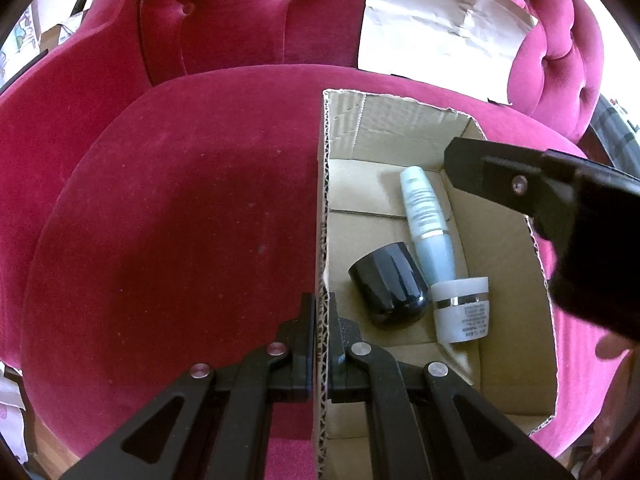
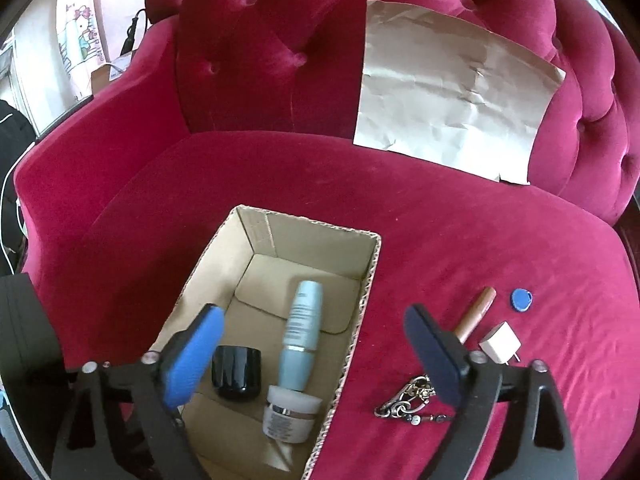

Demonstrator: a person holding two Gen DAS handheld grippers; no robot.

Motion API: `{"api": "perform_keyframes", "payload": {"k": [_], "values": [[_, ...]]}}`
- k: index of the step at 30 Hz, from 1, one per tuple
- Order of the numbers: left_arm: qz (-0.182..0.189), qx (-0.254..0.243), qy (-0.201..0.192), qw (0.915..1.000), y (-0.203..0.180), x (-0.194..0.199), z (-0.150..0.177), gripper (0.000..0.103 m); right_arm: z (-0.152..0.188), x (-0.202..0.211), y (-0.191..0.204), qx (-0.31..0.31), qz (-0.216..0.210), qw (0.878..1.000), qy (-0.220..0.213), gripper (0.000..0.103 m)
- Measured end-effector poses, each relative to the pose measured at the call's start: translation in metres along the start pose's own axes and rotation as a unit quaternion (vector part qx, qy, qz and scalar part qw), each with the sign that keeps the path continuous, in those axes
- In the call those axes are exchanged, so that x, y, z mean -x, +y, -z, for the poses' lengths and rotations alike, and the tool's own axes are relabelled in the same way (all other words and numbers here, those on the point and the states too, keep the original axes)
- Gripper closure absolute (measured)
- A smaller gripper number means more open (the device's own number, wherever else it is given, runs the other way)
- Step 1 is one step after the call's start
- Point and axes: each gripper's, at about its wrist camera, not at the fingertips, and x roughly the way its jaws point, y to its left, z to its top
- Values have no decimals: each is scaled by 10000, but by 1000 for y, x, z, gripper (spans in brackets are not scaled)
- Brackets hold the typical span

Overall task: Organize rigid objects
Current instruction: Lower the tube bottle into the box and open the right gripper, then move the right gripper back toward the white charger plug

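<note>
An open cardboard box (image 1: 508, 264) (image 2: 260, 228) sits on a red velvet sofa seat. In it lie a black jar (image 1: 386, 290) (image 2: 236, 372), a pale blue bottle (image 1: 426, 224) (image 2: 302, 332) and a white jar (image 1: 462, 308) (image 2: 290, 412). My left gripper (image 1: 322, 320) is shut on the box's left wall. My right gripper (image 2: 316, 348) is open and empty above the box's near end; it shows as a black shape in the left wrist view (image 1: 540, 196). On the seat right of the box lie a brown tube (image 2: 476, 314), a blue tag (image 2: 521, 299), a white plug (image 2: 500, 344) and a metal chain (image 2: 412, 398).
A creased sheet of brown paper (image 2: 452, 100) (image 1: 436, 24) leans on the tufted sofa back (image 2: 280, 40). The red seat cushion (image 1: 180, 220) stretches left of the box. Room clutter shows past the left armrest (image 2: 80, 40).
</note>
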Motion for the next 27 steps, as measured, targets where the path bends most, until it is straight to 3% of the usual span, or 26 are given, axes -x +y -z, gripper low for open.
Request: {"api": "perform_keyframes", "payload": {"k": [10,27], "values": [[-32,-27,-4,10000,-2,-1,1,100,0,8,-15,7,290,9996,-71,0],[-70,-56,-2,10000,-4,-2,1,100,-1,24,-85,-525,828,9951,-152,0]]}}
